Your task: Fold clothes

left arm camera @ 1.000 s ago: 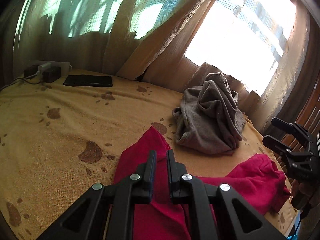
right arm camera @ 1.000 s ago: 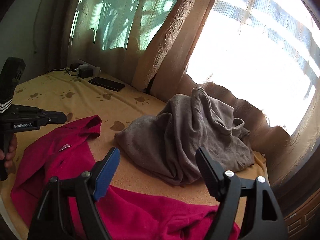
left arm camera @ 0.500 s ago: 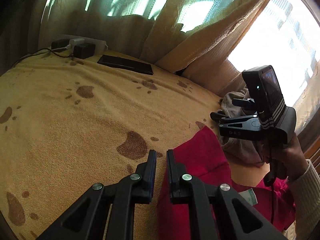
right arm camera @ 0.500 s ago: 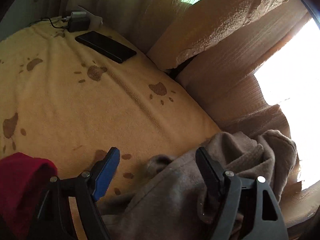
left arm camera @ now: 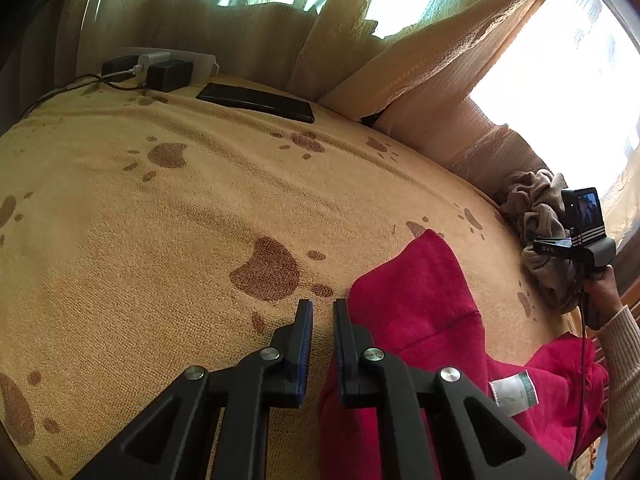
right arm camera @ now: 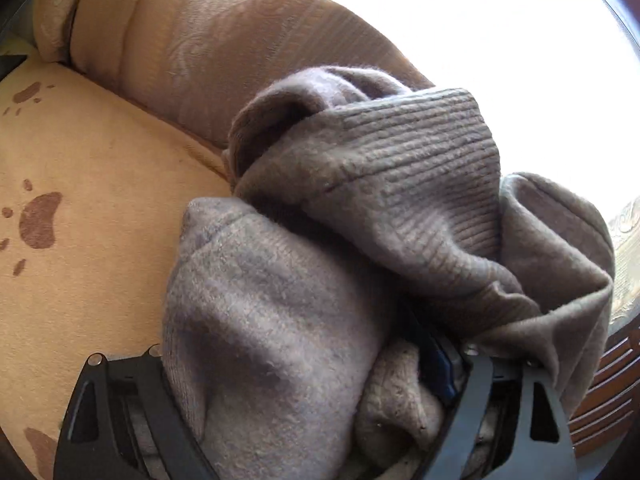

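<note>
Reaching right gripper (right arm camera: 304,412): it has pushed into the grey sweater (right arm camera: 360,208) since a second ago, when it hung back above the red garment with jaws wide.
Right jaws: spread, with grey knit bunched between and over them; whether they have bitten yet, I cannot tell.
Left gripper (left arm camera: 322,344): jaws nearly together, a narrow gap left, nothing in them; it has swung left and now sits at the red garment's edge.
Red garment (left arm camera: 420,308): rumpled on the bed near the left gripper, label showing.
Grey sweater: heaped at the bed's far edge by the curtain (right arm camera: 224,48).
Bed (left arm camera: 160,240): paw-print blanket.
Meaning: probably the grey sweater is being taken up for spreading; neither garment lies folded.
</note>
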Available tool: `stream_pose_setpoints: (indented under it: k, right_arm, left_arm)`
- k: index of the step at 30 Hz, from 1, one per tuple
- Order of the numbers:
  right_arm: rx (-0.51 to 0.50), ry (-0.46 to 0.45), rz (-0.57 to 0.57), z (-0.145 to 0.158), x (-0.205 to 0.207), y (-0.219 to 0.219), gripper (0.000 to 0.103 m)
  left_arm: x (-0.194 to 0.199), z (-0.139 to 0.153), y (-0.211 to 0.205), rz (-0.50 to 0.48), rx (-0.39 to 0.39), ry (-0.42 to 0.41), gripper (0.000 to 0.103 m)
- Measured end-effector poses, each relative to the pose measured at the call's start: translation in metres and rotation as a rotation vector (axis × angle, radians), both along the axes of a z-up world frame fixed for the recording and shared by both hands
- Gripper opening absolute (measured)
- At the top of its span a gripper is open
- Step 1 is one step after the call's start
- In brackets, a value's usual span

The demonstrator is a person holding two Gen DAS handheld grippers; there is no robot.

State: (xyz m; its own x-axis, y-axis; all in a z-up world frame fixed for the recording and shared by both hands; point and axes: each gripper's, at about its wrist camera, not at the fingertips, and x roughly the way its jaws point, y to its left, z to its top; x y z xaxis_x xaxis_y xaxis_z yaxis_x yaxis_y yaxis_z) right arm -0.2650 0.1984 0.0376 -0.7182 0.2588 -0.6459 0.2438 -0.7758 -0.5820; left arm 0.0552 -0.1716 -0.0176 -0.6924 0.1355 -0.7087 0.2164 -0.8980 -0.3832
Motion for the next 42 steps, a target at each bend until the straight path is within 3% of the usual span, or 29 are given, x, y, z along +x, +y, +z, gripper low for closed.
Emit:
stream_pose_setpoints:
  k: [5, 9, 12, 19, 24, 26, 30, 34, 36, 40, 42]
  right_arm:
    - [-0.013, 0.033, -0.109, 0.003, -0.032, 0.050, 0.103]
    - [-0.082, 0.042, -0.167, -0.007, -0.046, 0.080, 0.103]
    - [-0.132, 0.091, -0.181, -0.011, -0.040, 0.086, 0.103]
    - [-0.124, 0.080, -0.135, 0.007, -0.013, 0.075, 0.103]
    - [-0.414, 0.177, -0.037, 0.075, 0.065, 0.070, 0.103]
    - [-0.550, 0.180, 0.050, 0.099, 0.106, 0.061, 0.103]
    - [-0.836, 0.042, 0.255, 0.118, 0.175, 0.041, 0.103]
    - [-1.026, -0.177, 0.410, 0.101, 0.225, -0.024, 0.103]
    - [-1.169, -0.323, 0.465, 0.084, 0.227, -0.050, 0.103]
    - [-1.441, -0.621, 0.501, 0.051, 0.234, -0.108, 0.103]
    - [-1.478, -0.699, 0.440, 0.038, 0.223, -0.137, 0.103]
  left_arm:
    - [-0.003, -0.002, 0.000, -0.004, 0.009, -0.006, 0.011]
    - [-0.004, -0.003, 0.001, -0.004, 0.012, -0.005, 0.011]
    - [-0.005, -0.002, 0.003, -0.010, 0.002, -0.005, 0.011]
    - [-0.004, 0.001, 0.005, -0.015, -0.006, 0.007, 0.011]
    - [0.001, 0.008, 0.009, -0.035, -0.026, 0.033, 0.011]
    - [0.003, 0.013, 0.008, -0.041, -0.013, 0.049, 0.011]
    - [0.010, 0.021, 0.005, -0.021, -0.004, 0.083, 0.011]
    - [0.015, 0.023, 0.004, -0.016, 0.018, 0.093, 0.011]
    - [0.017, 0.024, 0.004, -0.021, 0.018, 0.098, 0.011]
    - [0.020, 0.024, 0.003, -0.021, 0.031, 0.102, 0.011]
    - [0.021, 0.024, 0.000, -0.013, 0.044, 0.102, 0.011]
